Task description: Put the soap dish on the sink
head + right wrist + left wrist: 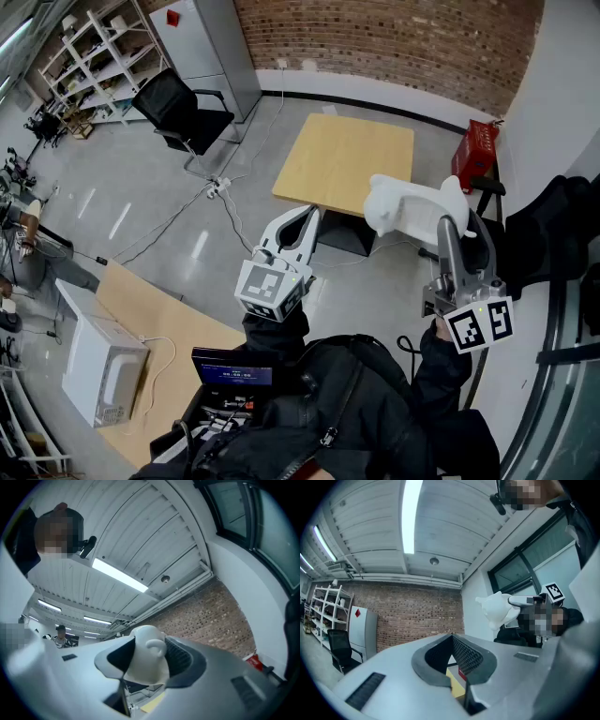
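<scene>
Soap dish (412, 208) held aloft in right gripper (457, 232), no sink in view
Wide-set jaws clamp the white, glossy dish at one end. It looks rigid, light, slippery and probably breakable, so a firm rim hold suits. Left gripper (298, 225) gapes empty.

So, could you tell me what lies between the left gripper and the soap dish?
Nothing solid: in the head view only open air separates the left gripper from the soap dish in the right gripper, with the wooden table and floor below.
</scene>
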Demonstrator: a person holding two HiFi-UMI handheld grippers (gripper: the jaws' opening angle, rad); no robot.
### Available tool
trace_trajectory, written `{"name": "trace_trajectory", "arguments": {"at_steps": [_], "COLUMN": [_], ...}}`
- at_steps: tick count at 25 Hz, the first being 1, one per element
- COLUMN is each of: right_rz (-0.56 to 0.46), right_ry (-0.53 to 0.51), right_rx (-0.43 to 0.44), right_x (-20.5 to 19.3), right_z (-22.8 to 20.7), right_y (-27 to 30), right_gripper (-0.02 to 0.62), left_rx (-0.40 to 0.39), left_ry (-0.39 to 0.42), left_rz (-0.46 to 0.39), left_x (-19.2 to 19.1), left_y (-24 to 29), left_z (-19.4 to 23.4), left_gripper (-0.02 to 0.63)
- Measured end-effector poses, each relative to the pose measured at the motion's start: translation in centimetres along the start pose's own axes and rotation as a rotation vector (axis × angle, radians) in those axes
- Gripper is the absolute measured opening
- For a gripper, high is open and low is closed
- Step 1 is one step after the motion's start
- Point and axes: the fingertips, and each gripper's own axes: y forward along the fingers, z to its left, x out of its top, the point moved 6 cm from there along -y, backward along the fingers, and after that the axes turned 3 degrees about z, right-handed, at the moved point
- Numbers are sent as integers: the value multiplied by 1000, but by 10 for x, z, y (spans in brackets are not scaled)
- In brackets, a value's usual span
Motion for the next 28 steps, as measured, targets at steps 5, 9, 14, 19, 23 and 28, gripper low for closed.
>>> {"name": "trace_trajectory", "arguments": {"at_steps": [5, 9, 14, 19, 23, 28], "right_rz": [-1, -9, -15, -8, -2, 6], "right_ry": [8, 12, 21, 25, 20, 15], "right_rx": [3, -1, 19, 28, 28, 29], "right_x": [4, 3, 3, 2, 1, -4], "right_z": [-15, -18, -17, -22, -21, -27], "right_y": [-6, -8, -7, -10, -8, -14], "right_gripper": [204, 204, 204, 205, 205, 206], "left_rx": [-5, -7, -8, -1, 2, 3], "left_ry": [13, 14, 9, 10, 8, 5], "left_rz": [5, 5, 11, 11, 13, 8], "left_x": [1, -2, -3, -4, -4, -11], "left_y": [10, 12, 13, 15, 13, 16], "left_z": [-13, -14, -15, -21, -18, -25], "left_gripper": [2, 2, 2, 2, 2, 2]}}
